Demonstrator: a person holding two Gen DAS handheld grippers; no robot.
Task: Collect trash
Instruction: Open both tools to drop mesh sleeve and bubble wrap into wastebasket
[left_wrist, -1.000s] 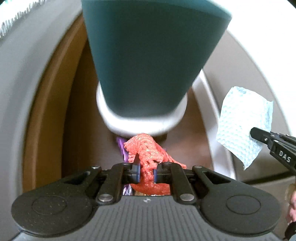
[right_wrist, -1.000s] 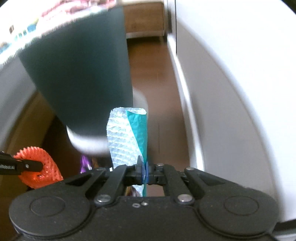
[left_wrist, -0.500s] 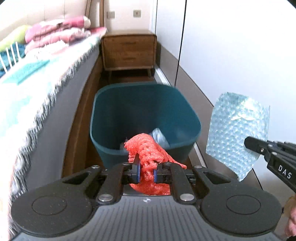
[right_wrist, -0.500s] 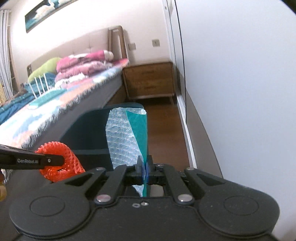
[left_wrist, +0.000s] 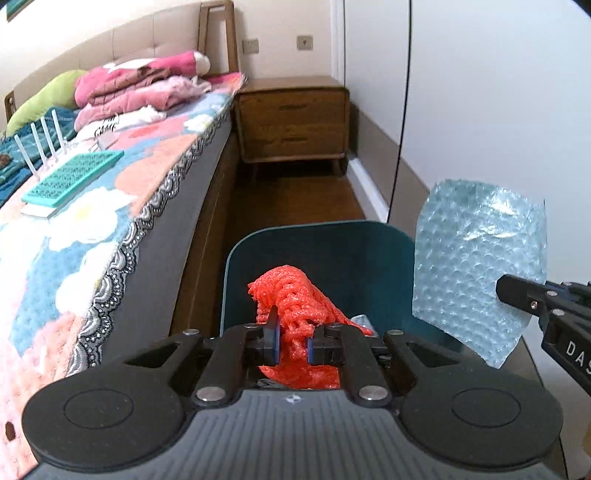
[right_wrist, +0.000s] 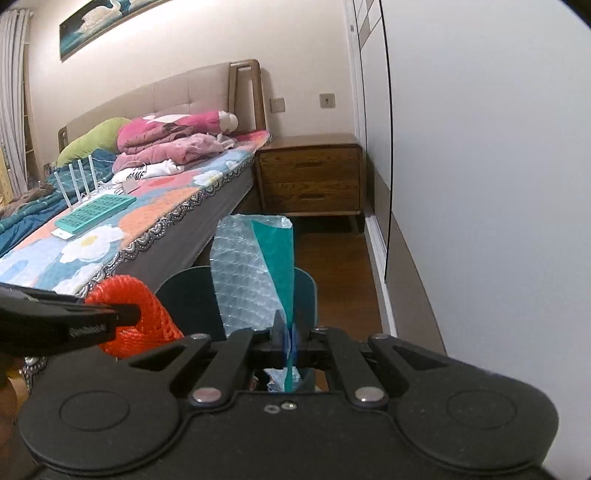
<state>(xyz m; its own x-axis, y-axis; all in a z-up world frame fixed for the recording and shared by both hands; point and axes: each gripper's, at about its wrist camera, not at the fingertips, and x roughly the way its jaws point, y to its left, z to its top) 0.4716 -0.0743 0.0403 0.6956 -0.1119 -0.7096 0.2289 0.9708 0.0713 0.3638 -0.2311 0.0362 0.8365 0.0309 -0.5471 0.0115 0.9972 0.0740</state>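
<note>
My left gripper (left_wrist: 291, 341) is shut on a red foam net (left_wrist: 295, 299) and holds it over the near rim of a dark teal trash bin (left_wrist: 332, 251) on the floor. My right gripper (right_wrist: 290, 341) is shut on a sheet of pale blue bubble wrap (right_wrist: 243, 284) with a teal backing, held upright above the bin (right_wrist: 306, 291). In the left wrist view the bubble wrap (left_wrist: 476, 266) hangs at the bin's right edge. The red net (right_wrist: 144, 314) shows at the left in the right wrist view. Some crumpled trash lies inside the bin.
A bed (left_wrist: 92, 206) with a flowered cover runs along the left, with folded clothes and a teal router on it. A wooden nightstand (left_wrist: 295, 118) stands at the far end. A white wardrobe wall (left_wrist: 498, 110) lines the right side of the narrow wooden floor.
Both grippers have risen from low beside the bin to above its rim and come level. The bin now sits lower in view. Both still hold their trash.
</note>
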